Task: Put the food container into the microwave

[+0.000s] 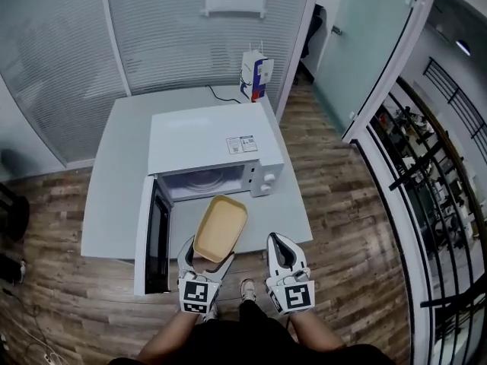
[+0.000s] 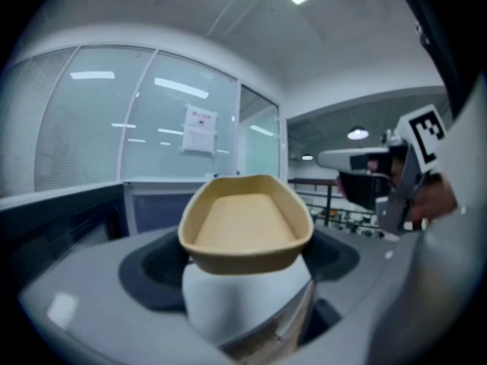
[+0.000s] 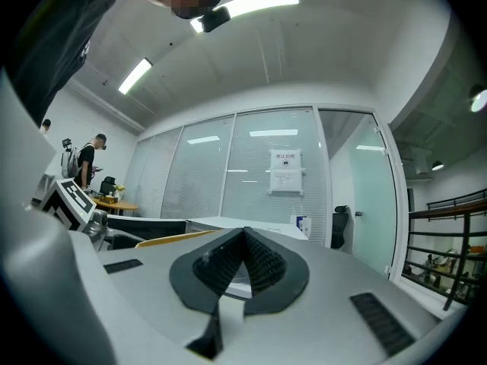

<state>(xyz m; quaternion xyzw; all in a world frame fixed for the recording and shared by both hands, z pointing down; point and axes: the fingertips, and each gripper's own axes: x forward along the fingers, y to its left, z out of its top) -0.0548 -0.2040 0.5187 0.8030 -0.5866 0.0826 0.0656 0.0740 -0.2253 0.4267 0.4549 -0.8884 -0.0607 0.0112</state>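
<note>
A tan oval food container (image 1: 220, 227) is held by its near end in my left gripper (image 1: 204, 262), out in front of the microwave. Seen from the left gripper view the container (image 2: 246, 230) is empty and roughly level, with the jaws shut on its near rim. The white microwave (image 1: 213, 147) stands on a grey table (image 1: 114, 196) with its door (image 1: 152, 234) swung open to the left and its cavity (image 1: 204, 181) showing a glass turntable. My right gripper (image 1: 283, 257) hangs beside the container, right of it, its jaws shut and empty (image 3: 242, 255).
A blue and white carton (image 1: 256, 76) stands at the table's back right corner. Frosted glass walls (image 1: 152, 29) run behind the table. A black railing (image 1: 445, 204) lines the right side over wood flooring. People stand far off in the right gripper view.
</note>
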